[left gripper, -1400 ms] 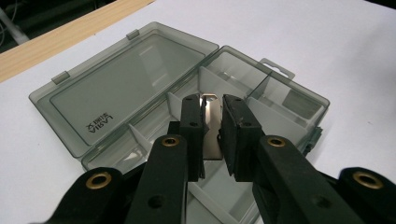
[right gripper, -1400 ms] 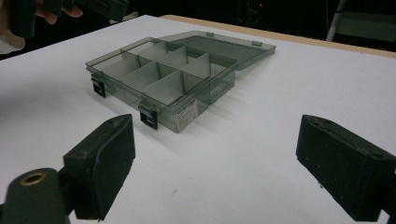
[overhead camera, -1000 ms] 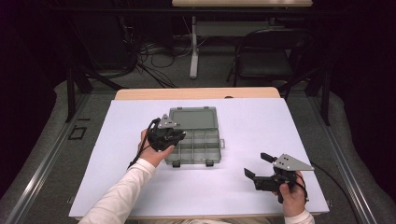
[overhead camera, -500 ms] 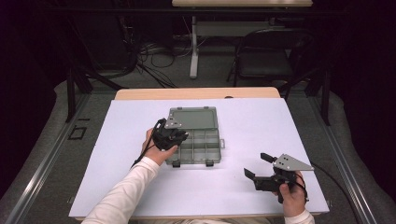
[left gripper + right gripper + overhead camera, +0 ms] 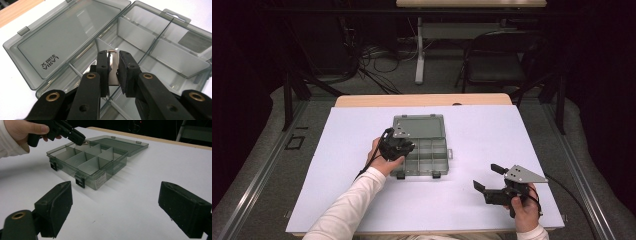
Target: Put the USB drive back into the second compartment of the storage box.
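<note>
The clear grey box [image 5: 424,150] lies open in the middle of the white table [image 5: 337,200], its lid flat behind it. The left gripper [image 5: 112,67] is right over the box's left side. Its jaws are nearly closed and pinch a small shiny metal piece [image 5: 113,66], thin and flat. It looks like the piece is going into or coming out of a cubby. To do this well, I think the hand should move slow and straight, clear of the thin walls inside. Well to the right of the box, the right gripper [image 5: 491,179] rests near the table's edge, jaws wide apart, holding nothing.
</note>
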`<state>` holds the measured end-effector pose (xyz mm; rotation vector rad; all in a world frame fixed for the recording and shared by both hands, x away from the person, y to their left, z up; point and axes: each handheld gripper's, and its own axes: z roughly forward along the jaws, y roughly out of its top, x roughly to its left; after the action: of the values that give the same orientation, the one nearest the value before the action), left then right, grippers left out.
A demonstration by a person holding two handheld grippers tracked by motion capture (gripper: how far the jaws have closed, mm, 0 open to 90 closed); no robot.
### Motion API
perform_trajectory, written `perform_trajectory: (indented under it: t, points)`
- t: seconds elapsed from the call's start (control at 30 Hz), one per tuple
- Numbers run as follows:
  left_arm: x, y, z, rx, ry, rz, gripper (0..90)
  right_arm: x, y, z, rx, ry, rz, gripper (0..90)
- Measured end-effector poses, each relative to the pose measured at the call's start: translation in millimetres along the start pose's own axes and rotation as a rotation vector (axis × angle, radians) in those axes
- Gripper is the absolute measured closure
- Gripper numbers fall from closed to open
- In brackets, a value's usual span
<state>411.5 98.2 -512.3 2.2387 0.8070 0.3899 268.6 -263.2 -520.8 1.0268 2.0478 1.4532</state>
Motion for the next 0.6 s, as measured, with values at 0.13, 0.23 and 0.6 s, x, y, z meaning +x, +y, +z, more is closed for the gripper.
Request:
perform_trajectory:
  t: [0.13,0.23,0.6]
  points:
    - [0.8,-0.7,2.8,0.015,0.001,0.0,79.2,-0.1,-0.1,0.3,-0.003,0.002,-0.002,11.8]
    - [1.0,-1.1,5.0,0.017,0.002,-0.001,79.2,-0.3,-0.1,0.2,-0.001,0.002,-0.002,11.9]
    - [-1.0,-1.6,8.8,0.03,0.004,0.008,79.1,0.0,0.0,-0.2,0.001,0.001,0.0,11.9]
